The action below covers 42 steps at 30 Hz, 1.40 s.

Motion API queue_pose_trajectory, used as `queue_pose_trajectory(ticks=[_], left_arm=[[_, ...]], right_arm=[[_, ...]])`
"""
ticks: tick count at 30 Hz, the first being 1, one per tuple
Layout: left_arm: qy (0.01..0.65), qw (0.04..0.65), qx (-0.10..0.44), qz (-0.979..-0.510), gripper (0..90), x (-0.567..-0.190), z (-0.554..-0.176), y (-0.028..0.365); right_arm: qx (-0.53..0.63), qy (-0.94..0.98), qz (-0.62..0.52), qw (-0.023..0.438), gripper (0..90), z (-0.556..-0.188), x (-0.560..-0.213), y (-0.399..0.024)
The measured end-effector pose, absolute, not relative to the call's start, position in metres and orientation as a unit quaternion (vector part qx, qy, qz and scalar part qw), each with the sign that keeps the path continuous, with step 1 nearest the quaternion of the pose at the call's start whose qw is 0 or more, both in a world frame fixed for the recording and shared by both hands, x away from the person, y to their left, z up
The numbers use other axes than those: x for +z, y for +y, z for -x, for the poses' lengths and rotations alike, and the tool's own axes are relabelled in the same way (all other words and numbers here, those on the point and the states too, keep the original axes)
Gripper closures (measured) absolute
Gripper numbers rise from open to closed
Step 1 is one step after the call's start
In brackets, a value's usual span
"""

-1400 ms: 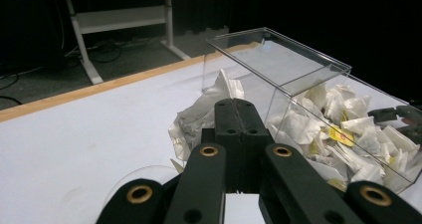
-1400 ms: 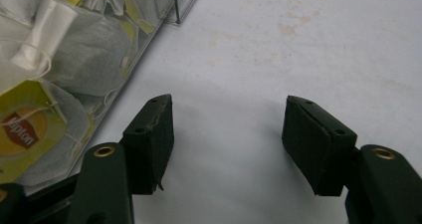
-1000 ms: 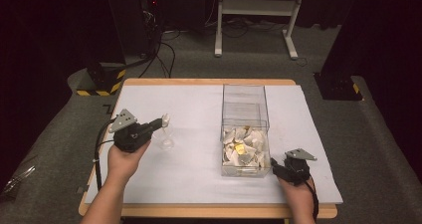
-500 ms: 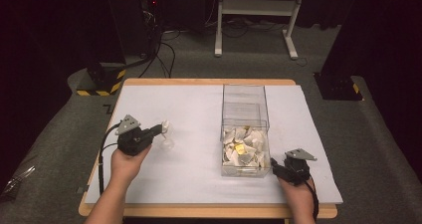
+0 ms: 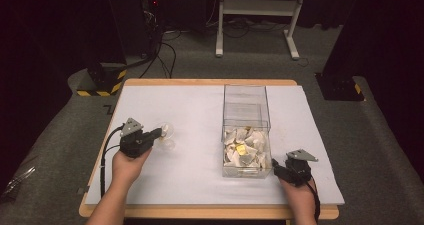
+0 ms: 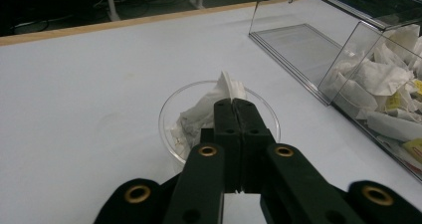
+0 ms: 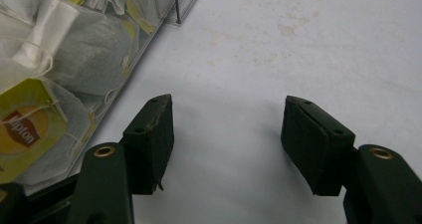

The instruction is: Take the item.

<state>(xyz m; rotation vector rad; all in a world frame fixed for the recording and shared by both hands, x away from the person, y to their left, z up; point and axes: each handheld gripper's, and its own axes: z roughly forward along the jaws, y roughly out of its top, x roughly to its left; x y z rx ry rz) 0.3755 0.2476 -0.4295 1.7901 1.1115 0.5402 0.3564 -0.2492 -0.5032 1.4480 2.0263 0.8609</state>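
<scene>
Figure legend. High view: the left gripper [image 5: 159,133] sits at about 9 o'clock on the white table [image 5: 190,110], its tips over a small clear glass bowl [image 5: 165,130]. The left gripper view looks along its two black jaws, which stand together with only a hairline gap; they have just been opening by a trace. A white tea bag [image 6: 209,104] lies in the bowl [image 6: 171,117], its upper edge rising just beyond the jaw tips; whether the pads pinch it cannot be told.

A clear plastic box [image 5: 245,105] stands right of centre, between 3 and 5 o'clock. Its near compartment holds a heap of tea bags [image 5: 245,147], some with yellow tags.

The right gripper [image 5: 276,166] rests at about 5 o'clock, just beside the box's near right corner. In the right gripper view [image 7: 226,134] its jaws stand apart over bare table with nothing between them; the box wall [image 7: 99,50] lies at 10 o'clock from them.
</scene>
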Motion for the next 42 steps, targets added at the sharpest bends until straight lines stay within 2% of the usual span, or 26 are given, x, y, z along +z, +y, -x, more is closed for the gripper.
queue_pose_trajectory(ticks=[2,4,5,6,9,14,17,28,42], left_arm=[[0.451,0.465,0.221,-0.729,75.1,-0.428,-0.375,0.246],[0.450,0.467,0.222,-0.728,69.4,-0.428,-0.374,0.246],[0.450,0.469,0.223,-0.727,69.4,-0.427,-0.374,0.246],[0.448,0.468,0.229,-0.727,63.2,-0.426,-0.372,0.246],[0.449,0.468,0.227,-0.727,58.2,-0.425,-0.371,0.247],[0.444,0.472,0.229,-0.726,54.5,-0.422,-0.365,0.251],[0.450,0.476,0.227,-0.721,48.6,-0.419,-0.362,0.257],[0.455,0.443,0.252,-0.730,39.3,-0.421,-0.353,0.267],[0.491,0.389,0.245,-0.740,32.4,-0.460,-0.340,0.288]], right_arm=[[0.316,0.744,-0.532,0.251,38.1,-0.356,-0.503,-0.249],[0.316,0.744,-0.532,0.251,38.1,-0.356,-0.503,-0.249],[0.316,0.744,-0.532,0.251,38.1,-0.356,-0.503,-0.249],[0.317,0.745,-0.532,0.250,38.1,-0.356,-0.503,-0.249],[0.316,0.744,-0.532,0.250,38.1,-0.356,-0.503,-0.249],[0.316,0.745,-0.531,0.251,38.1,-0.356,-0.503,-0.249],[0.316,0.745,-0.531,0.251,38.1,-0.356,-0.503,-0.249],[0.317,0.744,-0.532,0.250,38.1,-0.356,-0.503,-0.249],[0.317,0.745,-0.531,0.251,38.1,-0.356,-0.503,-0.249]])
